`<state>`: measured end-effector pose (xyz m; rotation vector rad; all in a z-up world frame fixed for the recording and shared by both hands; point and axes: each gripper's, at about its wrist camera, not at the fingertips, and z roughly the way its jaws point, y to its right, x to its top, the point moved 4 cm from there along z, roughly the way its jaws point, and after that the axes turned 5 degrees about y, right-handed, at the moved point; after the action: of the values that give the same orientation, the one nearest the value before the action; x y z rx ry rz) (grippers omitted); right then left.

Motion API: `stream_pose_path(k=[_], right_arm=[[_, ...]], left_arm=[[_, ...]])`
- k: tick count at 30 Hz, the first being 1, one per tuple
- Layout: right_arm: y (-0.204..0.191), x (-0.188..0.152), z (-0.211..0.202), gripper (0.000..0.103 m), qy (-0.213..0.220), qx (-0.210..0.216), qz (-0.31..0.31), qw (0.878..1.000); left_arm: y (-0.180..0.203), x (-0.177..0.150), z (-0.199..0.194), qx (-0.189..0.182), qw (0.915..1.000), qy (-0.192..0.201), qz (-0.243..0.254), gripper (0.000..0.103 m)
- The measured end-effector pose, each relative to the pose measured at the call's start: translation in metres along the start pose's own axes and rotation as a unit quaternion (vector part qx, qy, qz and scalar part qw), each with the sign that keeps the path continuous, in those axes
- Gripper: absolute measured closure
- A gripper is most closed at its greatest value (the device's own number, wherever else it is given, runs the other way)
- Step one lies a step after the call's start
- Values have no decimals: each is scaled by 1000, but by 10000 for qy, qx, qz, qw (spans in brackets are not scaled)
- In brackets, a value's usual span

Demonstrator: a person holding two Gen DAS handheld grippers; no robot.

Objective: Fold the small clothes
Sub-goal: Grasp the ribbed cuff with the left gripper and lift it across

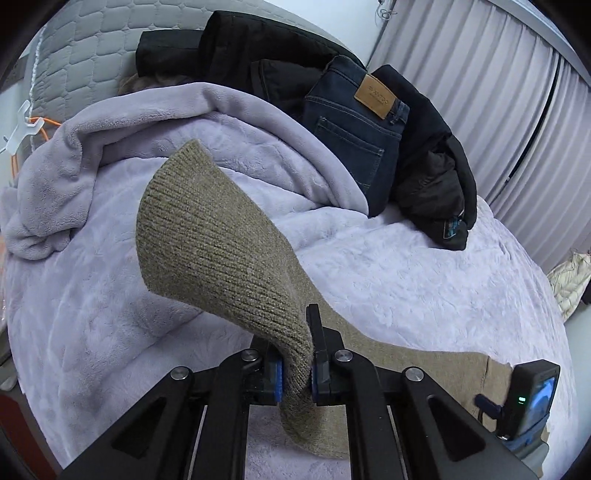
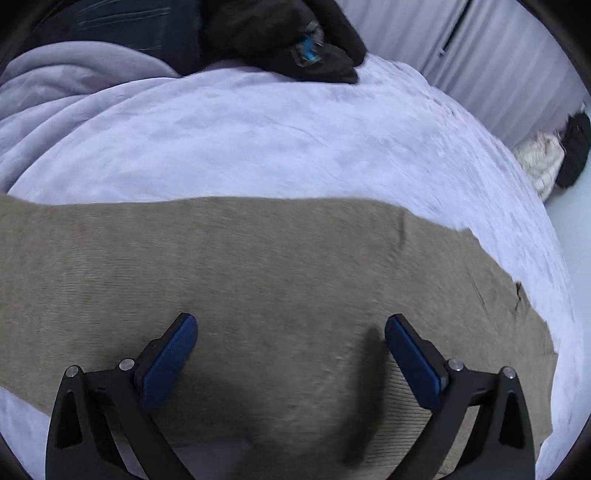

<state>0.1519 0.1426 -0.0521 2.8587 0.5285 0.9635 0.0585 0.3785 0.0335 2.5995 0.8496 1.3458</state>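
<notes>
**Left gripper clamps the knit garment; right gripper hangs spread above it**

In the left wrist view, a white hanger (image 1: pixel 18 127) shows at the far left edge, beside a bunched lavender fleece blanket (image 1: pixel 110 122) on the bed (image 1: pixel 406 266). At lower centre, the left gripper (image 1: pixel 297 376) is clamped on a fold of the tan knit garment (image 1: pixel 207 236), whose ribbed end stands up toward the middle of the frame while the rest trails flat to the lower right. Folded dark jeans (image 1: pixel 354 136) and a black jacket (image 1: pixel 436 177) lie at the upper right, with pleated curtains (image 1: pixel 498 92) behind.

In the right wrist view, the tan knit garment (image 2: pixel 258 266) lies flat across the middle and lower frame on the lavender bed. The right gripper (image 2: pixel 291 354) sits low in the frame over it, fingers (image 2: pixel 170 362) wide apart, gripping nothing. The black jacket (image 2: pixel 280 33) fills the top centre.
</notes>
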Motion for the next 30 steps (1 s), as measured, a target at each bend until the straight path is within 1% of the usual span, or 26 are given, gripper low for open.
stream_pose_path(k=[1,2,3,5,7,9,12,13,15,18,20,21,24,26,28,30], right_arm=[[-4,0,-9,1,43,434,40,9990],[-1,-1,-19,2,100,714,164,9973],[9,-3,-28,2,156,704,289,9970],[43,-12,-46,2,237,396,564,9973],[84,-27,-60,2,286,193,840,9959],[131,-49,-74,2,294,-94,1060,9939],[201,-85,-91,2,218,-652,1308,9890],[224,-97,-97,2,194,-761,1419,9868],[261,-120,-106,2,146,-881,1649,9823],[305,-154,-121,2,104,-989,1897,9768],[323,-170,-126,2,86,-1080,1991,9740],[333,-179,-128,2,96,-1098,2028,9730],[350,-198,-132,2,122,-1024,2145,9713],[360,-210,-132,2,138,-978,2181,9709],[365,-217,-128,2,156,-902,2293,9690],[371,-224,-122,2,178,-720,2445,9668]], left_arm=[[4,0,-2,-22,10000,-10,38,93],[12,-2,-3,-72,9999,-40,116,93],[20,-4,-5,-123,9997,-80,199,93],[45,-13,-9,-281,9985,-170,427,93],[79,-25,-13,-469,9957,-286,750,93],[122,-43,-17,-682,9903,-429,1135,93],[191,-74,-22,-1007,9790,-679,1636,93],[214,-84,-24,-1081,9753,-739,1780,93],[265,-106,-32,-1280,9658,-891,2073,93],[334,-139,-48,-1552,9522,-987,2439,93],[377,-165,-59,-1744,9425,-1111,2627,93],[392,-177,-64,-1802,9386,-1150,2706,93],[442,-220,-73,-1930,9231,-1257,3081,93],[466,-250,-71,-1926,9135,-1353,3319,93],[480,-275,-61,-1855,9073,-1474,3473,93],[487,-294,-47,-1822,9016,-1644,3561,92]])
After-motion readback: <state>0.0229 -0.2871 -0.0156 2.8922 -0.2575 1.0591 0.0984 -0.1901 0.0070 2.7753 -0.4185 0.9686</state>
